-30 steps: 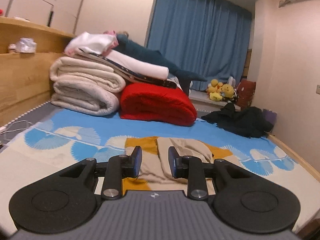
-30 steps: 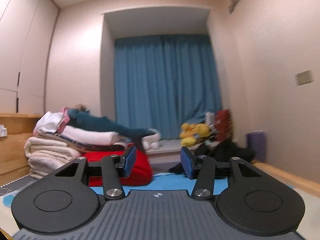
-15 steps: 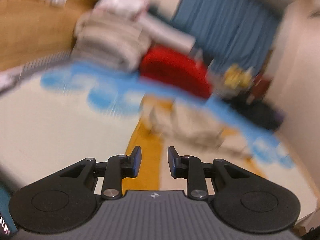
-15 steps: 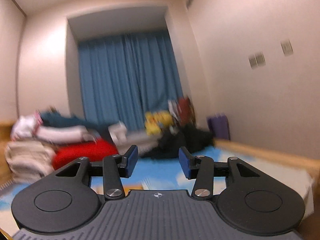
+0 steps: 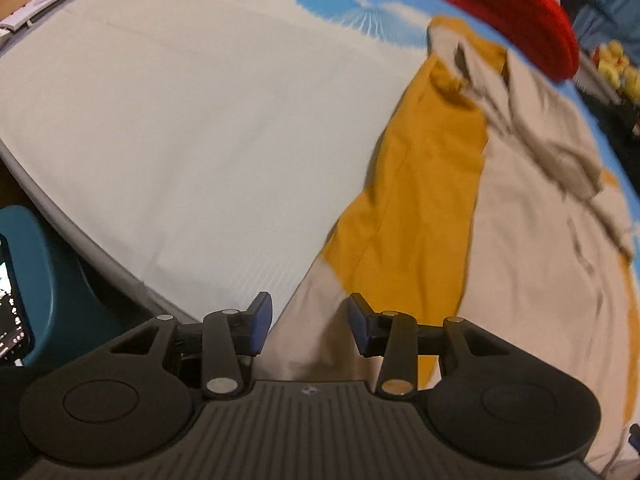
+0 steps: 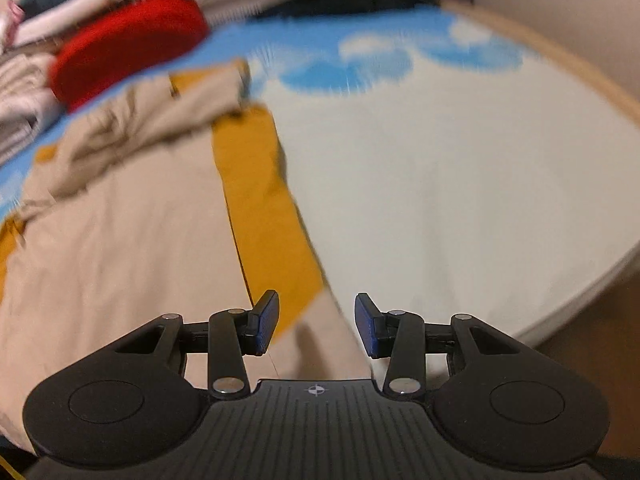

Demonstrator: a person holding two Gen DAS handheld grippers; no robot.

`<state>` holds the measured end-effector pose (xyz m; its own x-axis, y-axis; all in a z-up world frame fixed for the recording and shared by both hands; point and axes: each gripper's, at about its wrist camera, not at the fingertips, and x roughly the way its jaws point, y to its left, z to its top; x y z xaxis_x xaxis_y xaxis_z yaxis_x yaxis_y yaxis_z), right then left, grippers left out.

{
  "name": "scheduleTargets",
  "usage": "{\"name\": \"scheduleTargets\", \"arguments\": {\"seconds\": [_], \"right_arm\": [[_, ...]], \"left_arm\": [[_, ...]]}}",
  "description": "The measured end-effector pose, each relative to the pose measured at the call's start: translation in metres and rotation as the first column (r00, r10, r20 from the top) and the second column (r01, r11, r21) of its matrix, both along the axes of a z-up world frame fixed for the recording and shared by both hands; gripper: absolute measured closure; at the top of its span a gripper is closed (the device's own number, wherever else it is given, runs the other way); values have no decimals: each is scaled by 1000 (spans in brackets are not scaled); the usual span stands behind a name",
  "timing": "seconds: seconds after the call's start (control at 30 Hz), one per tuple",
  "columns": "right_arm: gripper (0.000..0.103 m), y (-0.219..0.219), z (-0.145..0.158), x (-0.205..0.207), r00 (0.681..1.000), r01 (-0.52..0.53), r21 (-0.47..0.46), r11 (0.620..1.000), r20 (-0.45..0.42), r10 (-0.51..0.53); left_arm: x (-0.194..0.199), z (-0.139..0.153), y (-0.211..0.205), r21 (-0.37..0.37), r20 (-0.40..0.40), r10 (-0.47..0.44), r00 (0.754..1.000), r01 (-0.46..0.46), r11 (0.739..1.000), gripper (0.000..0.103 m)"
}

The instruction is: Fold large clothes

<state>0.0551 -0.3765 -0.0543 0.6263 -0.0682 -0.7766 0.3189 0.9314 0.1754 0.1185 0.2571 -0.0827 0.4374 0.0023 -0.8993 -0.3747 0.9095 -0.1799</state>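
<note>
A large beige and mustard-yellow garment (image 5: 520,208) lies spread on the bed, its far end bunched. It also shows in the right wrist view (image 6: 140,208). My left gripper (image 5: 310,326) is open and empty, just above the garment's near left beige corner. My right gripper (image 6: 316,326) is open and empty, just above the near right corner, where the yellow side panel (image 6: 268,216) meets beige cloth. Neither gripper holds cloth.
The bed sheet (image 5: 180,100) is pale with blue fan prints at the far end. A red folded blanket (image 5: 508,4) and stacked bedding (image 6: 24,92) lie beyond the garment. The bed's edge (image 6: 560,300) runs close on the right; a teal object (image 5: 36,280) sits at the left.
Both grippers have tilted down from facing the room to facing the bed and garment. They now sit close over the garment's near corners. Both jaws stay open.
</note>
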Motion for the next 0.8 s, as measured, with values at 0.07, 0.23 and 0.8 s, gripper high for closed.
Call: {"name": "scheduleTargets", "arguments": {"seconds": [0.07,0.23,0.8], "right_arm": [[59,-3,-16,1,998,12,23,1000,-54,-10],[58,-2,-33,-8,993,28,28,999,-116,-24],[86,13,-28,-8,992,-11,-16,1000,-128,9]], "left_arm": [[0,-1,-1,16,-2,-13,1000,13,1000,57],[-7,0,-11,71,0,-89,996,88,994,88],[-12,-1,-16,75,-23,-127,992,128,989,78]]}}
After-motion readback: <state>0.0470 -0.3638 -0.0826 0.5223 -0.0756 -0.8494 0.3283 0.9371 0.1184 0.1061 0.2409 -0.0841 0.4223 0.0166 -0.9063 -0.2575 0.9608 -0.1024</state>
